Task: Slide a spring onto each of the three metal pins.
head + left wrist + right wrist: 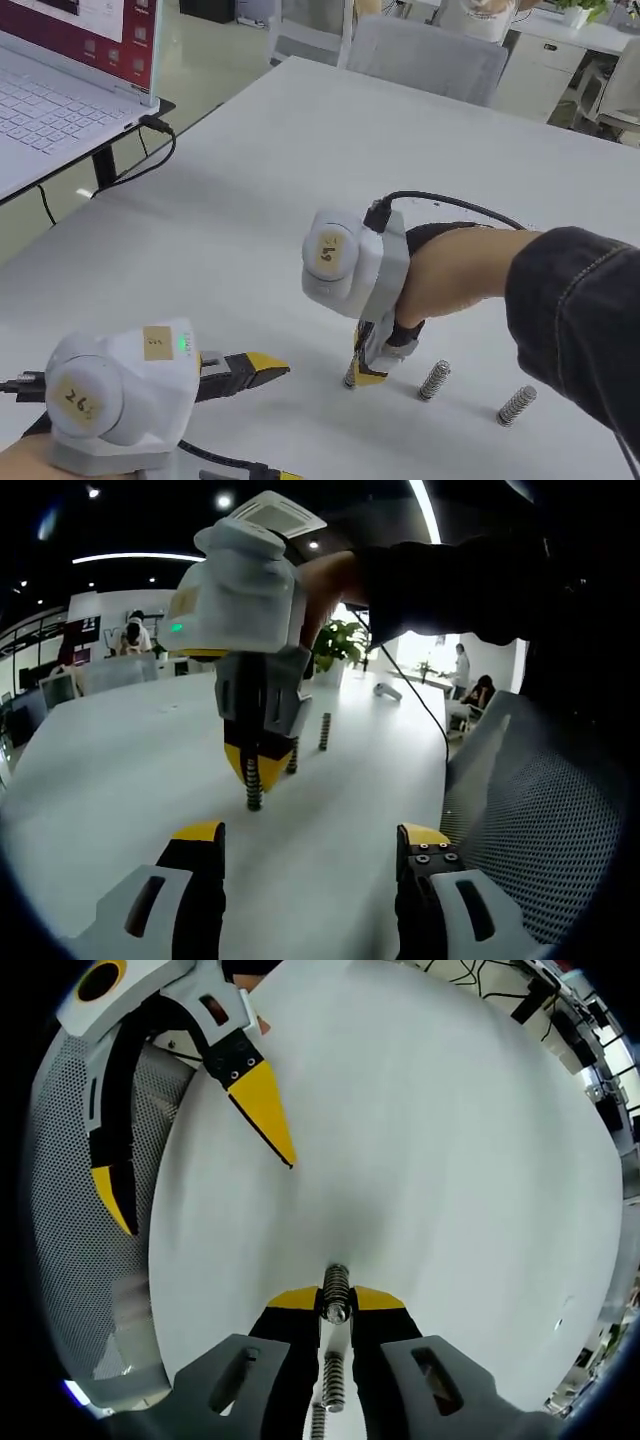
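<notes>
The right gripper point(363, 372) points down at the table point(250, 200). Its jaws are closed on a spring point(350, 378), which stands upright with its lower end on the table top. In the right gripper view the spring point(337, 1285) sits between the two yellow tips. The left gripper point(276, 420) is low and near, with its jaws wide apart and holding nothing. A second spring point(433, 380) and a third spring point(516, 405) stand on the table, to the right of the held one. Whether pins are inside them, I cannot tell.
</notes>
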Available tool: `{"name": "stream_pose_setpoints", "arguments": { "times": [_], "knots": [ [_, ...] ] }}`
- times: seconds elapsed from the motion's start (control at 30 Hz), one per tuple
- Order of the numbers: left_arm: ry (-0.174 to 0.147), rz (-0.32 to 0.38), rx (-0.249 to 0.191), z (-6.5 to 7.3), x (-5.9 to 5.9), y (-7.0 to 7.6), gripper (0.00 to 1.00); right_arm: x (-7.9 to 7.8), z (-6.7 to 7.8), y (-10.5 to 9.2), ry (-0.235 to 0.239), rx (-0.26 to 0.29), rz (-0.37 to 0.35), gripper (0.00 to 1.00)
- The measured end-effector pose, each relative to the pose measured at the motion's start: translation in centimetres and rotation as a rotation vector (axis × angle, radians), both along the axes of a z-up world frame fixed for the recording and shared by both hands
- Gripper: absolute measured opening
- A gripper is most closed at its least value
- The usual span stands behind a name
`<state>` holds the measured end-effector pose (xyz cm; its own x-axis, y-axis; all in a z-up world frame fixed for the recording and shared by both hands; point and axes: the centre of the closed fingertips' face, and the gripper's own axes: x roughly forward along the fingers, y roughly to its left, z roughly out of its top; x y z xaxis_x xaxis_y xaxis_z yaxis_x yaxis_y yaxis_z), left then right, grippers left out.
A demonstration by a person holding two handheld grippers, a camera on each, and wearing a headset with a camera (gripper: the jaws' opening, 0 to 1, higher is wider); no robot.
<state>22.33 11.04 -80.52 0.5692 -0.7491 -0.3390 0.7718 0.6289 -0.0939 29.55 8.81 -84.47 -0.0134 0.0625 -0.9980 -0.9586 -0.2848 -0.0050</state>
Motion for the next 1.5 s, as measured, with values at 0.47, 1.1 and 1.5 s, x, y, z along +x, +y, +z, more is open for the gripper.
{"name": "stream_pose_setpoints", "arguments": {
  "times": [0.47,1.1,1.5],
  "knots": [
    [0.000,-0.003,0.003,0.0,-0.1,-0.1,0.65,0.0,0.0,0.2,0.000,0.022,-0.014,0.11],
    [0.001,-0.025,0.012,0.2,0.0,-0.8,0.66,0.7,1.9,-0.9,-0.020,0.089,-0.068,0.21],
    [-0.005,-0.019,0.010,0.4,0.3,-0.4,0.67,0.4,3.6,-2.2,-0.020,0.193,-0.156,0.20]
  ]
}}
